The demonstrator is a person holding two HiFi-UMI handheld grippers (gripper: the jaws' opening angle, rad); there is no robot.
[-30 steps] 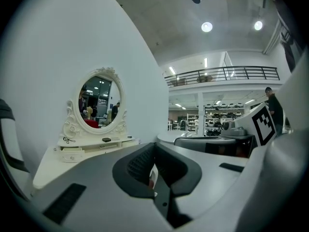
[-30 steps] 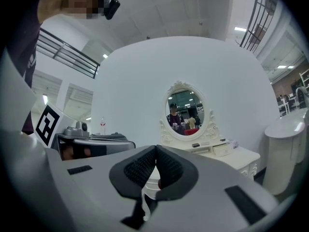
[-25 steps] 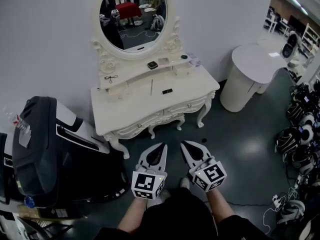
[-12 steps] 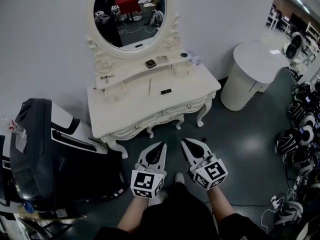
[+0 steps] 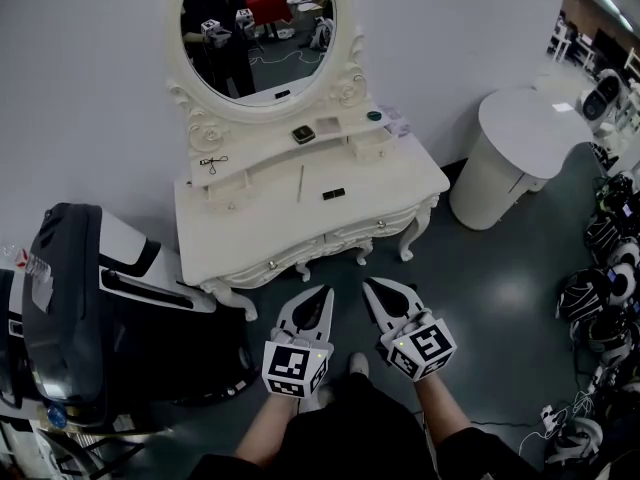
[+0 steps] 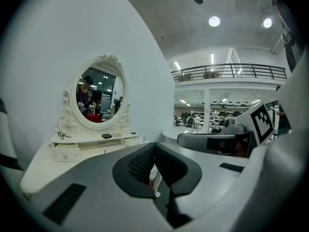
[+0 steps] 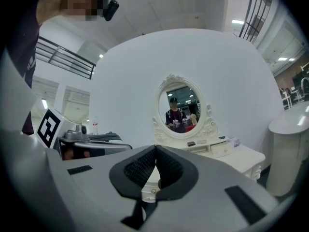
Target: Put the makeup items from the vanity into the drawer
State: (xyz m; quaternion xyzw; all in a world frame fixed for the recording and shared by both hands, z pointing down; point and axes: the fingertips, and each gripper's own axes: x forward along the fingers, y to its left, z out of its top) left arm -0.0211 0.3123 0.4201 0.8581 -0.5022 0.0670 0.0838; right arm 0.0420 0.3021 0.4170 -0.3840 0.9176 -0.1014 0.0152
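Nearing vanity (image 5: 262, 230) since earlier | left gripper (image 5: 324, 292) fingers clenched, empty | right gripper (image 5: 369, 286) fingers clenched, empty

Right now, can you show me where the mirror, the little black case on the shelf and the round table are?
mirror (image 5: 262, 48): head view, middle of the glass.
black case (image 5: 303, 134): head view, on its lid.
round table (image 5: 535, 128): head view, on its flat top.
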